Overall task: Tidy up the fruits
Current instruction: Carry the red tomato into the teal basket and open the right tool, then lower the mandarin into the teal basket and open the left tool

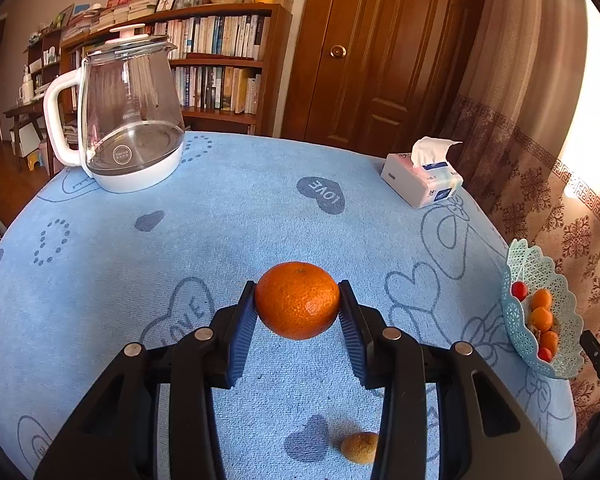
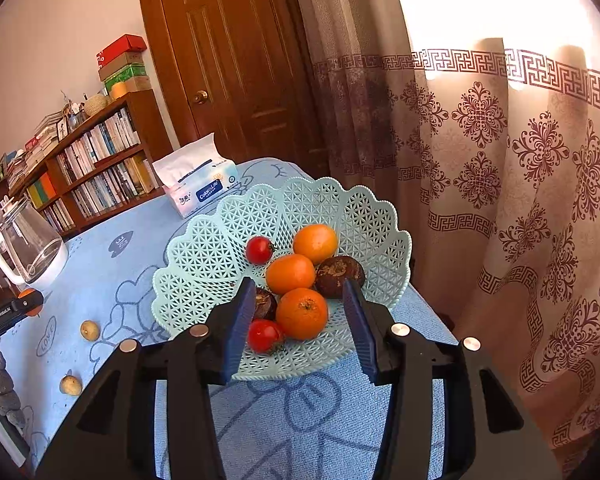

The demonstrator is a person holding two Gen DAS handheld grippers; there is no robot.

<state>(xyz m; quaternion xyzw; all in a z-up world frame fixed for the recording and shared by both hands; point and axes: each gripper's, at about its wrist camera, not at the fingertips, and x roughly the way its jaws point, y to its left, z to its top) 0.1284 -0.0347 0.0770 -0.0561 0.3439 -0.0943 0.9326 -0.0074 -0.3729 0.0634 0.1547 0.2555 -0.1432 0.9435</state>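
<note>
Take the basket on the blue-clothed bench as your landmark. Well to its left stands the kettle. Your left claw grips an orange between its pads, lifted above the cloth, left of the basket. Below that orange a small brown fruit lies on the cloth; the right view shows two such fruits left of the basket. Behind the basket sits the tissue pack. Your right claw hangs wide and empty over the basket's near rim, above three oranges, two tomatoes and dark brown fruits.
</note>
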